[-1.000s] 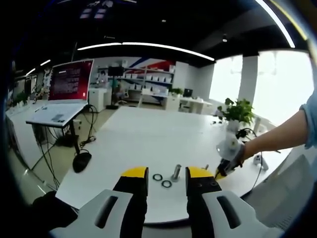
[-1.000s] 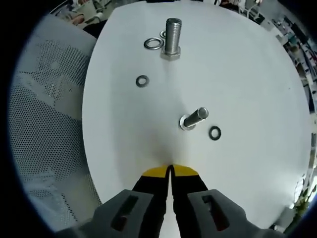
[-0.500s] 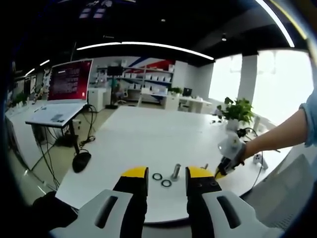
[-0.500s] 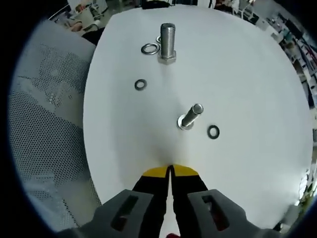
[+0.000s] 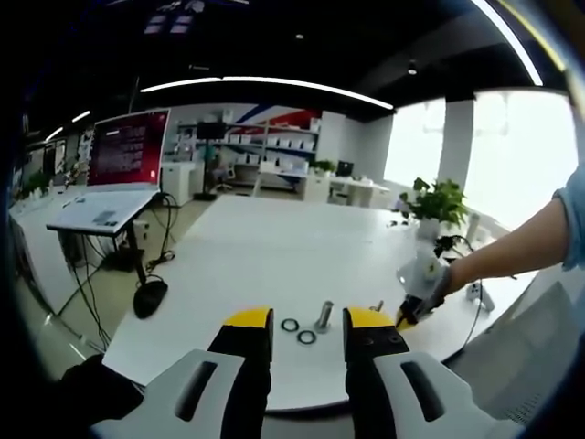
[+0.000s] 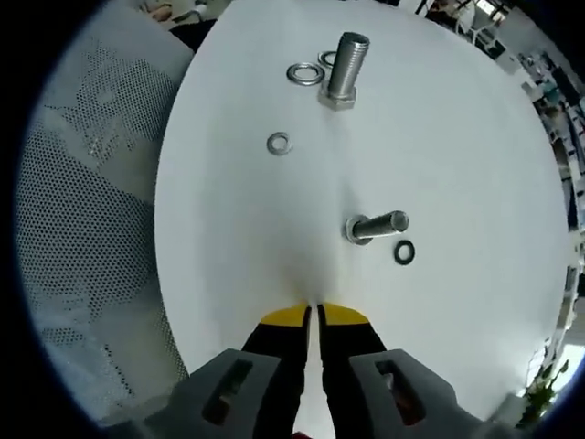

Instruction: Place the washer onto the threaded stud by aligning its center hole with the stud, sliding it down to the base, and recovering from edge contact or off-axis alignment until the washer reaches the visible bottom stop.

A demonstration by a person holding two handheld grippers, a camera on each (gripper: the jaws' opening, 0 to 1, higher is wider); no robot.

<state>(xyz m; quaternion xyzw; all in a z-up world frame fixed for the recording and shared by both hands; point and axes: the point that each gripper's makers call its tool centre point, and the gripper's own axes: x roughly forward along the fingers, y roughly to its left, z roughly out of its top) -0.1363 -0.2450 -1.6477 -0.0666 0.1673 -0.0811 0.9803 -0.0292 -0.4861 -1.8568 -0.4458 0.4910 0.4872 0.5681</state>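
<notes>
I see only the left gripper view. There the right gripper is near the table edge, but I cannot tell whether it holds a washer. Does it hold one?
Observer: No. In the right gripper view the right gripper has its jaws shut together, with nothing between them.
Operator: I see one stud clearly. Are there more?
Observer: Two: a large stud farther off and a smaller stud nearer the right gripper.
Operator: Is a washer close to the smaller one?
Observer: Yes, a dark washer lies flat on the table just beside it.
</notes>
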